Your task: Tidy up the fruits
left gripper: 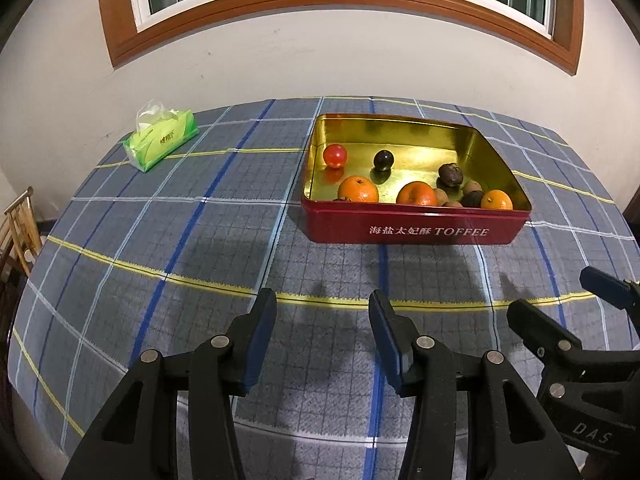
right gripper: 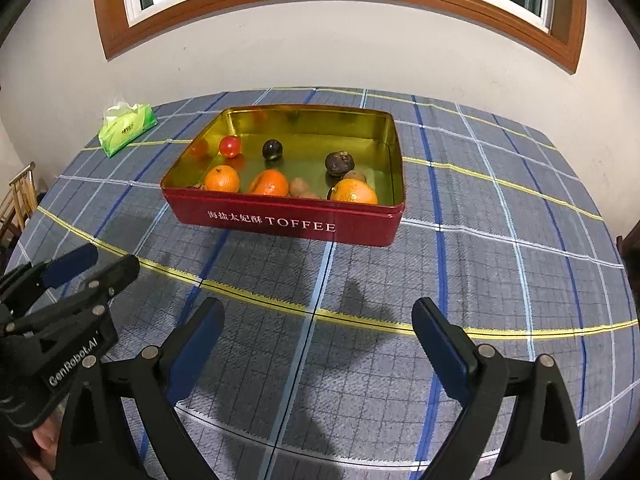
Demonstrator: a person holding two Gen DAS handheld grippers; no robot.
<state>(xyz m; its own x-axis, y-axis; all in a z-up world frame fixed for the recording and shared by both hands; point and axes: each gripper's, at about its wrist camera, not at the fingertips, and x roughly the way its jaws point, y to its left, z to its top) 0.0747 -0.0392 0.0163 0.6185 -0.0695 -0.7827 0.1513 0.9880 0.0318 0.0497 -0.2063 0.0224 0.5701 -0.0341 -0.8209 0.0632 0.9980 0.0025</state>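
Note:
A red toffee tin (left gripper: 416, 232) (right gripper: 280, 222) with a gold inside stands on the table ahead of both grippers. It holds three oranges (left gripper: 358, 190) (right gripper: 354, 192), a red tomato (left gripper: 335, 155) (right gripper: 230, 146), a dark round fruit (left gripper: 383, 160) (right gripper: 272, 149), a wrinkled dark fruit (left gripper: 451, 174) (right gripper: 339, 163) and some small brown ones (right gripper: 300, 187). My left gripper (left gripper: 322, 304) (right gripper: 108, 260) hovers over the cloth short of the tin, open a little with nothing between its fingers. Beside it my right gripper (right gripper: 319, 312) (left gripper: 554, 294) is open wide and empty.
A green tissue pack (left gripper: 162, 142) (right gripper: 127, 128) lies at the far left of the plaid tablecloth (left gripper: 200, 240). A white wall with a wood-framed window runs just behind the table. A wooden chair (left gripper: 18, 216) stands off the left edge.

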